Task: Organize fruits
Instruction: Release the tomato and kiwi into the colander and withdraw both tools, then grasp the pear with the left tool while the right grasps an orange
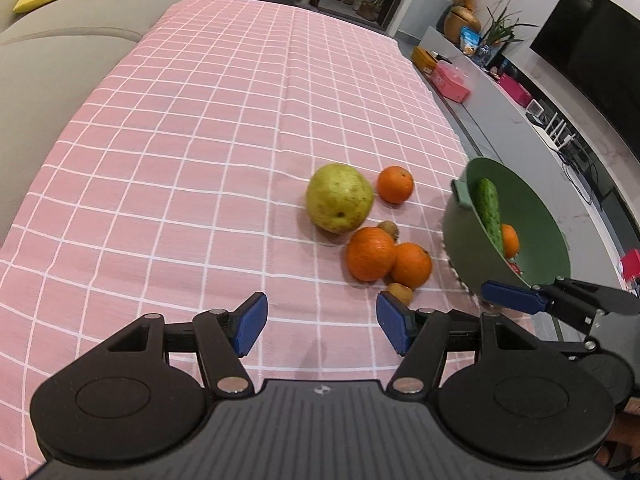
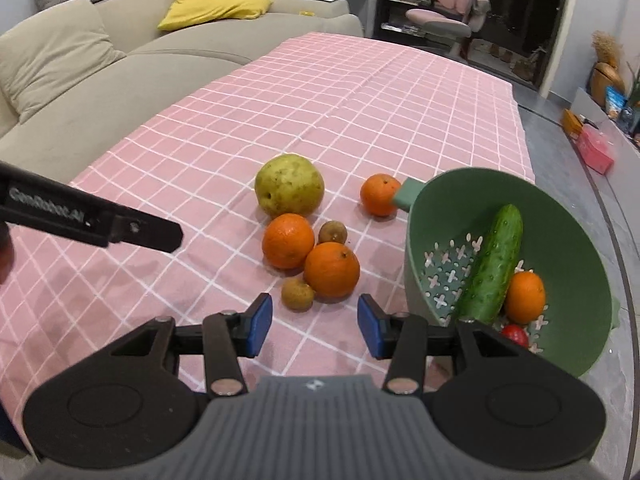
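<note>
Bench: a long bench [image 2: 360, 92] under a pink cloth with white checks; a beige sofa [image 2: 80, 76] with a yellow cushion [image 2: 216, 4] runs along its left side.
Left tongs: your left tongs [image 1: 322, 322] hover above the cloth, jaws spread wide and released, nothing between the blue pads [image 1: 251, 323]. A small brown fruit [image 1: 400, 293] lies just beyond the right pad.
Right tongs: your right tongs [image 2: 315, 325] hover low over the near edge of the bench, jaws partly apart and released, holding nothing. They sit just short of the fruit cluster.
Pear: a large yellow-green pear [image 2: 289, 185] lies on the cloth at the far side of the cluster.
Oranges: two oranges [image 2: 288, 241] [image 2: 331, 269] lie touching each other, just this side of the pear; a third, smaller orange [image 2: 379, 194] sits apart, beside the colander's handle.
Brown fruits: two small brown fruits, one [image 2: 333, 232] tucked behind the pair of oranges, the other [image 2: 297, 294] in front of them, nearest your right tongs.
Colander: a green colander [image 2: 560, 216] stands tilted at the bench's right edge, its mouth turned toward you.
In the colander: a cucumber [image 2: 494, 264] leans along the wall, an orange [image 2: 525, 297] lies beside it, and a small red fruit [image 2: 515, 335] lies at the bottom.
Room: a shelf with boxes and a dark screen [image 1: 592, 52] line the wall to your right.
</note>
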